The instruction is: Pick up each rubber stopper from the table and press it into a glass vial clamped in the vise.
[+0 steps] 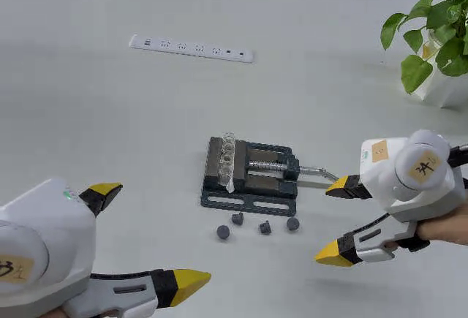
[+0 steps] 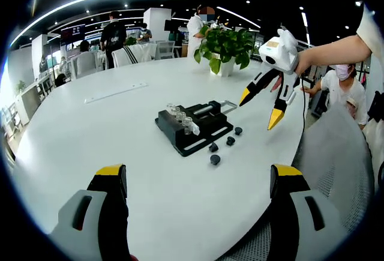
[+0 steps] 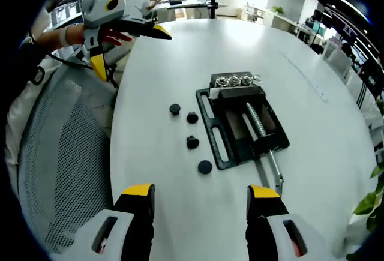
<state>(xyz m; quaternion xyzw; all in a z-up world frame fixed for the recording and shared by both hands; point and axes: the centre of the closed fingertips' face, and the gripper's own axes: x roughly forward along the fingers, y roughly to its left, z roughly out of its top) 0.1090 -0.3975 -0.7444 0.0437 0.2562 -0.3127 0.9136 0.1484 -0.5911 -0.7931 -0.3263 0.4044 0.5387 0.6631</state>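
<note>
- Low at the near left: left gripper (image 1: 153, 234) spread wide, gripping nothing.
- Opposite, at the right: right gripper (image 1: 327, 224) likewise wide open and empty.
- Between them: four rubber stoppers (image 1: 265, 227) loose on the table (image 1: 110, 113), just in front of the vise (image 1: 248, 202) clamping a row of glass vials (image 1: 228, 159).
- Likely risks: pinching a small round stopper off-centre and flicking it away; pressing down crooked and cracking a vial.
</note>
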